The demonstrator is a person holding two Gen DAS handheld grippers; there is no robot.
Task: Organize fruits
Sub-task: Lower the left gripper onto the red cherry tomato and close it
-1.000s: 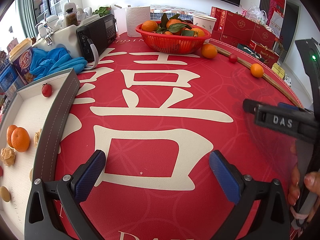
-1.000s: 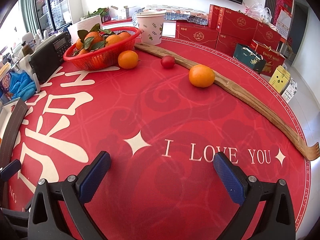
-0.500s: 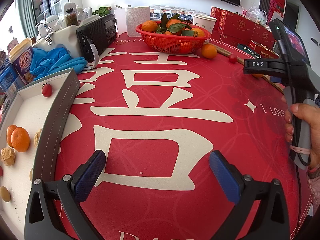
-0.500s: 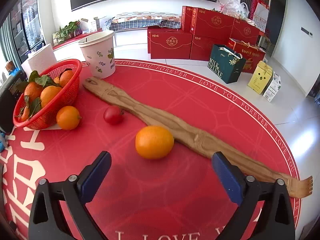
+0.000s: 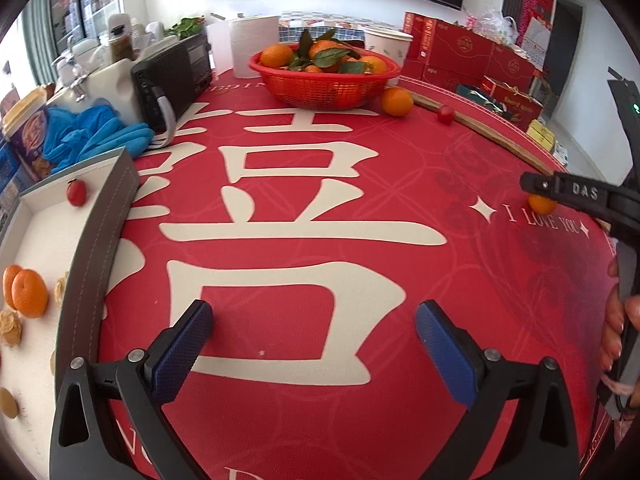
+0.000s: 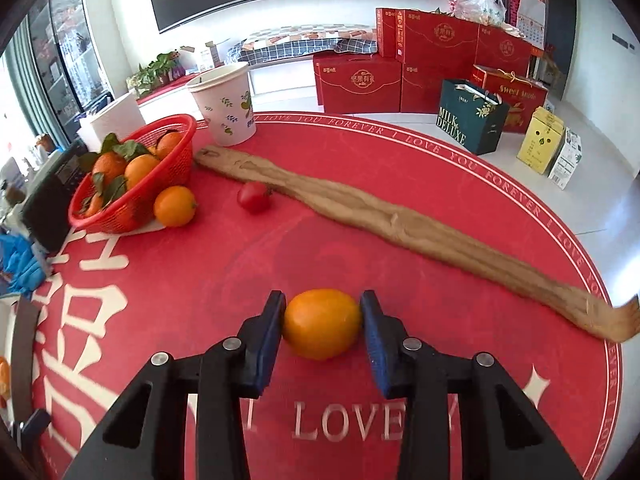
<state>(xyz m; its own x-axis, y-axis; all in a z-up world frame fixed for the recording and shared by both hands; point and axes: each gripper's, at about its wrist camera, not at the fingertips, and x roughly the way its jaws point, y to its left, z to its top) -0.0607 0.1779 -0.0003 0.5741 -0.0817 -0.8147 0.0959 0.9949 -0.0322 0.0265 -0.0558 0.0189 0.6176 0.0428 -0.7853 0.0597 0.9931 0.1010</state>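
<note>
Orange and smooth-skinned, a round glossy orange [image 6: 322,323] sat on the red tablecloth with cream lettering [image 6: 360,240], caught between the blue ribbed pads [image 6: 375,344] of the right gripper [image 6: 322,332]; its jaws had just been closing, and both pads now touched the fruit's sides. Beyond it lay a long, wavy strip of brown wood [image 6: 400,220], with a small shiny red tomato [image 6: 253,197] just beside its far stretch. A red plastic mesh basket [image 6: 168,160] held leafy tangerines, and a second loose orange [image 6: 175,205] rested against its wall. A white paper cup printed with leaves [image 6: 226,110] stood behind the wood's end. The left gripper [image 5: 314,356] hovered over the cloth's large cream character, its blue textured pads [image 5: 444,356] wide apart with nothing between them, though its jaws had just narrowed slightly. To its left a shallow white tray with a grey stitched rim [image 5: 94,240] held a small orange [image 5: 30,293], a red tomato [image 5: 76,192] and some pale, wrinkled nuts [image 5: 10,326]. Crumpled blue gloves [image 5: 96,136] and a black radio [image 5: 172,72] lay past the tray.
</note>
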